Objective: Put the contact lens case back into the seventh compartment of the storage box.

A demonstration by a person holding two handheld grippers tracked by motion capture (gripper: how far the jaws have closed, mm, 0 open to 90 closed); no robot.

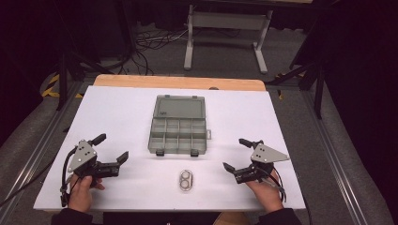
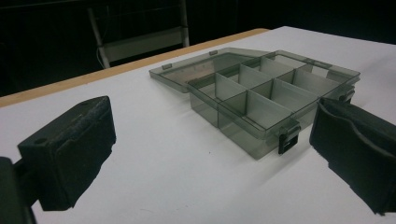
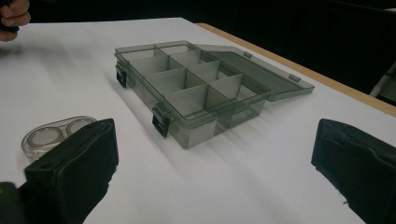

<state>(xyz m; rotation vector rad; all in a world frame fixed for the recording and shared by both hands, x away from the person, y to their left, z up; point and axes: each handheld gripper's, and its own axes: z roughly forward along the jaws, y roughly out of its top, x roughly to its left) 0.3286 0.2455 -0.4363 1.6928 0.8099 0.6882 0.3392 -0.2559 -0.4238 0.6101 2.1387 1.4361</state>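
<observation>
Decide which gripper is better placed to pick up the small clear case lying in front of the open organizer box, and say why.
Probably the right gripper: its open jaws sit slightly nearer the clear case, which lies beside one jaw in the right gripper view. The left gripper, also open, faces the organizer box.

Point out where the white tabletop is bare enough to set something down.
Bare: left of the organizer box above the left gripper; right of it above the right gripper. Crowded: the near middle, where the small oval case sits between the grippers below the box.

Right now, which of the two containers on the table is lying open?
The grey compartment box at the middle of the table is open: its lid is folded flat behind it, and its compartments look empty. The small clear oval case nearer the person is closed.
</observation>
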